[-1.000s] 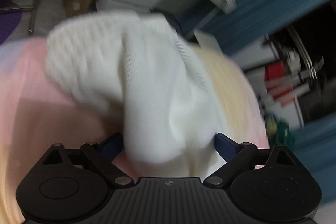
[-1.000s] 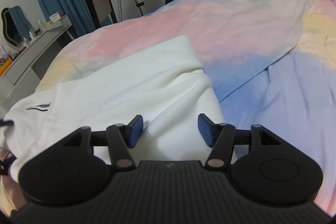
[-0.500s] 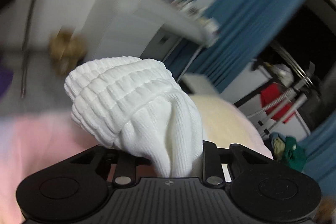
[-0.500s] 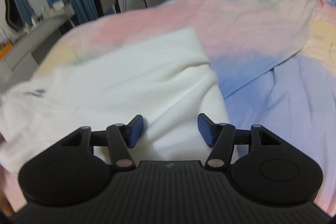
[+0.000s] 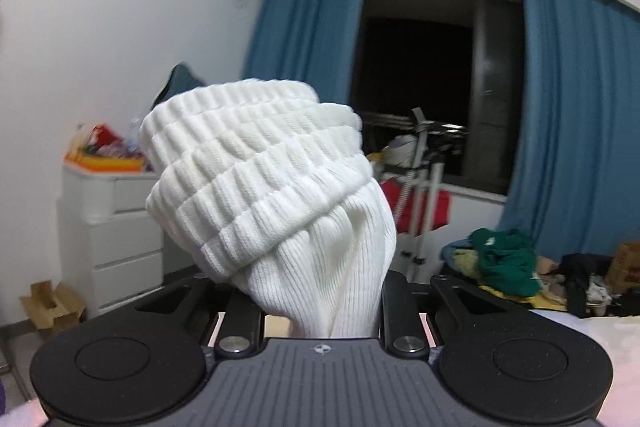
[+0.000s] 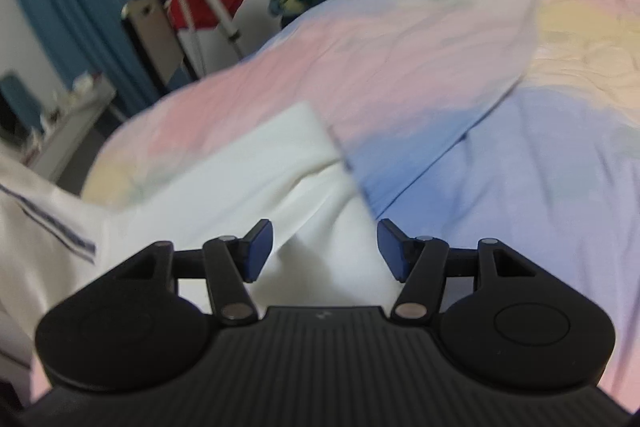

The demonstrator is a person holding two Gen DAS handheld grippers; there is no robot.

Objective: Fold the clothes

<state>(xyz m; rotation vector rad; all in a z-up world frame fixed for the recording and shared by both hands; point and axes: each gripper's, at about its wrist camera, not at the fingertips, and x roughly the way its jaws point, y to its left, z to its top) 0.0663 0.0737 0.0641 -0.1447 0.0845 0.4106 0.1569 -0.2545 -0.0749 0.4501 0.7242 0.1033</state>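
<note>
My left gripper point(image 5: 322, 301) is shut on a bunched white ribbed cuff point(image 5: 256, 179) of the white garment and holds it lifted high, facing the window. The cuff hides the fingertips. In the right wrist view the white garment point(image 6: 240, 179) lies spread on the pastel bedsheet point(image 6: 420, 59), with a part bearing a dark blue stripe point(image 6: 60, 231) lifted at the left edge. My right gripper point(image 6: 324, 247) is open and empty, just above the garment's near right part.
A white drawer unit point(image 5: 116, 239) stands at the left wall. A drying rack point(image 5: 420, 163) with a red cloth stands by the window. A pile of green and dark clothes point(image 5: 508, 267) lies at the right. Blue curtains point(image 5: 576, 131) frame the window.
My left gripper closed on the white cuff and lifted it, tilting from the bed up toward the window. The garment's left part rose with it. My right gripper stayed open over the garment.
</note>
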